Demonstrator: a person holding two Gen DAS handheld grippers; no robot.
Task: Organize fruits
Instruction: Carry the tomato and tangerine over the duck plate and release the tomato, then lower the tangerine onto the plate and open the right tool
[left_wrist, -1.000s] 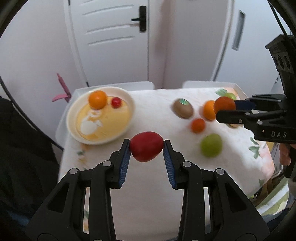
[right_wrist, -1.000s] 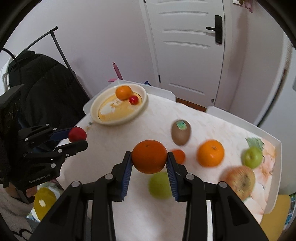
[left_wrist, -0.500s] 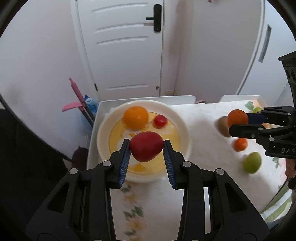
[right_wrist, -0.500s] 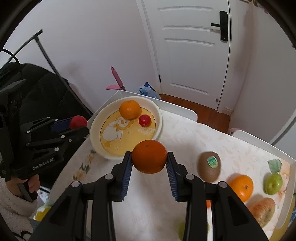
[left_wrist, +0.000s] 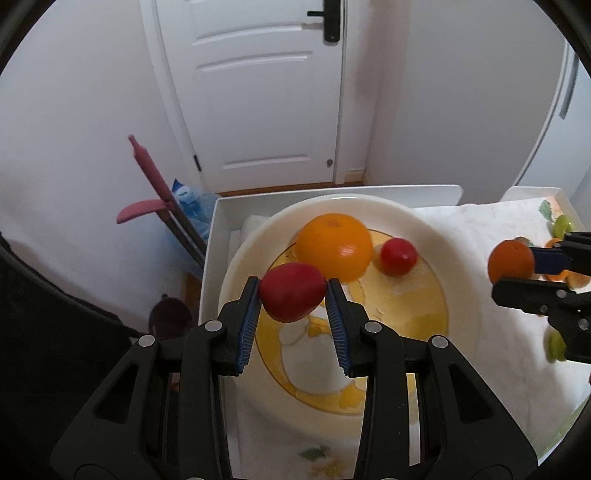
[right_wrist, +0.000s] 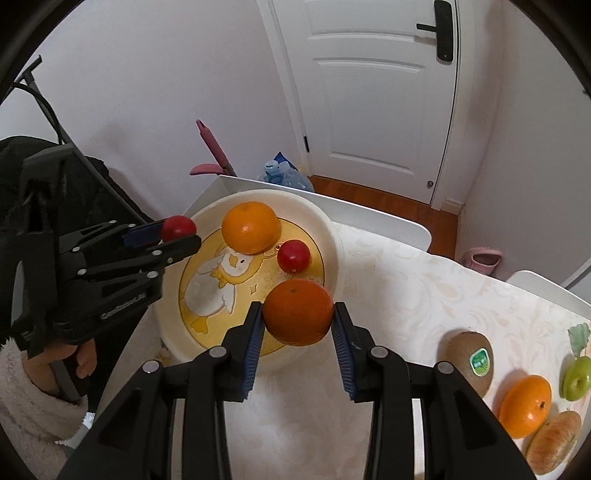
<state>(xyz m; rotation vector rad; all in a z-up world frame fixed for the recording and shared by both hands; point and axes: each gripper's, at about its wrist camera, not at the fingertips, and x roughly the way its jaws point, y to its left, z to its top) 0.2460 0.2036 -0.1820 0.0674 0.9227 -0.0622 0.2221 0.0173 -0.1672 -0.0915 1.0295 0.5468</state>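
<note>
Fruits were mid-transfer: my left hand-held gripper (left_wrist: 291, 299) clamped a red fruit (left_wrist: 291, 291) above the plate (left_wrist: 458, 266), my right hand-held gripper (right_wrist: 297, 314) clamped a dark orange (right_wrist: 297, 312) over its near rim. An orange (left_wrist: 334, 247) and a small red fruit (left_wrist: 399, 256) sat ahead on it. Best bet: lower into bare plate short of those two, then release.

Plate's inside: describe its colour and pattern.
The plate has a cream rim and a yellow centre with a white cartoon duck, clearest in the right wrist view.
</note>
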